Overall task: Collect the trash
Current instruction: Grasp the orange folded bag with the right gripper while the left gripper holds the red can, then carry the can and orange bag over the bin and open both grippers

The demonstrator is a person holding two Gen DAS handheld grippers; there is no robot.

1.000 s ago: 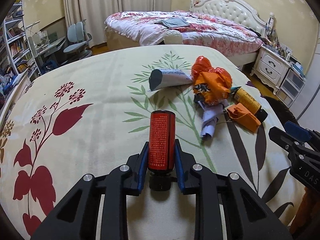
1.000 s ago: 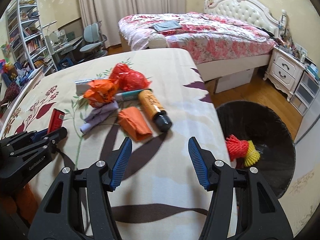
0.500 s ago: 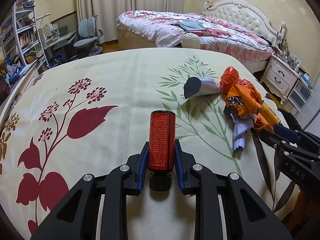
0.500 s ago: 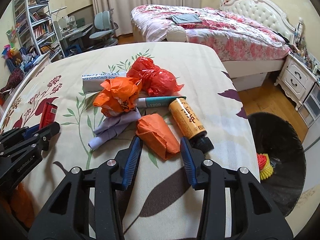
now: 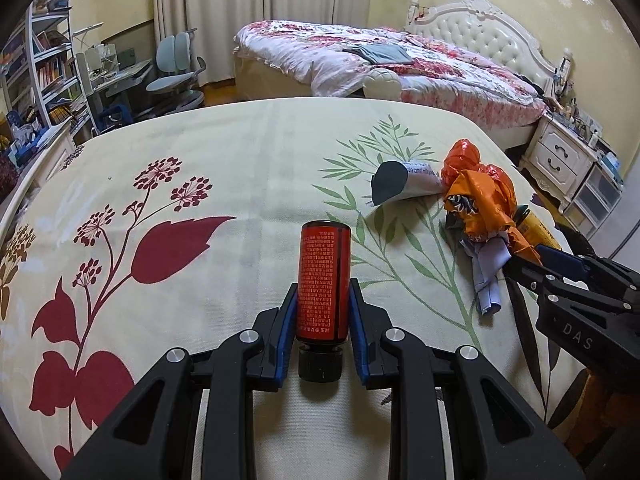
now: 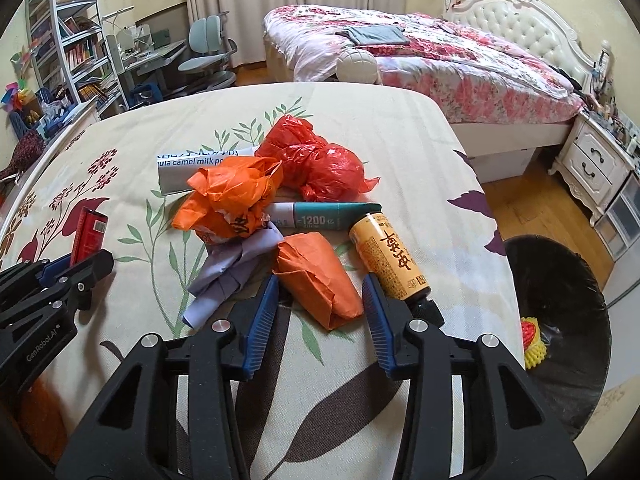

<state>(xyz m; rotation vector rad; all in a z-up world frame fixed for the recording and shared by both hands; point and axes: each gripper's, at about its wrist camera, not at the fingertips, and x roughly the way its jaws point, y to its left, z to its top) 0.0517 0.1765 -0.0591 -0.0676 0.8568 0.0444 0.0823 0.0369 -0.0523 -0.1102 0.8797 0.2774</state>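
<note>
My left gripper (image 5: 323, 287) is shut on a red bottle (image 5: 324, 276) with a black cap, held above the flowered tablecloth (image 5: 240, 152). The same red bottle (image 6: 90, 236) and the left gripper (image 6: 86, 264) show at the left of the right wrist view. My right gripper (image 6: 321, 280) is open, its jaws on either side of a folded orange packet (image 6: 316, 264) without pressing it. Beside the packet lie a yellow bottle (image 6: 390, 256), crumpled lilac paper (image 6: 228, 268), an orange bag (image 6: 232, 196) and a red bag (image 6: 316, 160).
A white milk-powder box (image 6: 188, 168) and a teal carton (image 6: 320, 220) lie in the same pile. A black-lined bin (image 6: 560, 280) stands on the floor off the table's right edge, with red and yellow foam netting (image 6: 530, 340) inside. A bed and nightstand lie beyond.
My right gripper moved left from near the bin onto the pile, and its jaws narrowed around the orange packet. The left gripper kept its hold on the red bottle and drifted slightly.
</note>
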